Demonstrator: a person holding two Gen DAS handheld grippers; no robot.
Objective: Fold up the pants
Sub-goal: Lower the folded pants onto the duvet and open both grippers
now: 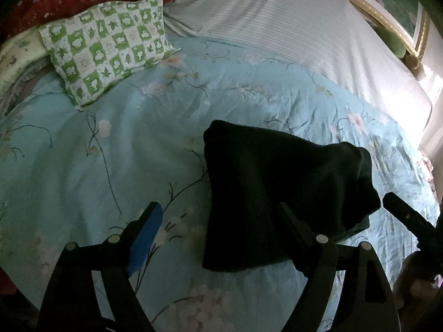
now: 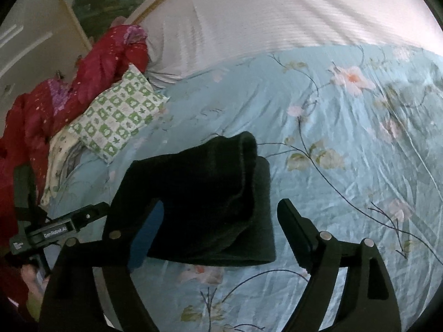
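1. One bed [image 1: 277, 27]: white striped sheet at the far side, one light-blue floral quilt [image 1: 110, 166] over the near part.
2. One red blanket [image 2: 33, 121] heaped along the bed's edge.
3. One pair of dark pants [image 1: 277, 188], folded into a compact bundle, lying on the quilt between the two claws.
4. One green-and-white checked pillow [image 1: 108, 47] beside the red blanket.
5. Two claws: left claw [image 1: 221, 221] spread wide, gripping nothing; right claw [image 2: 221, 221] likewise spread, fingers either side of the bundle.
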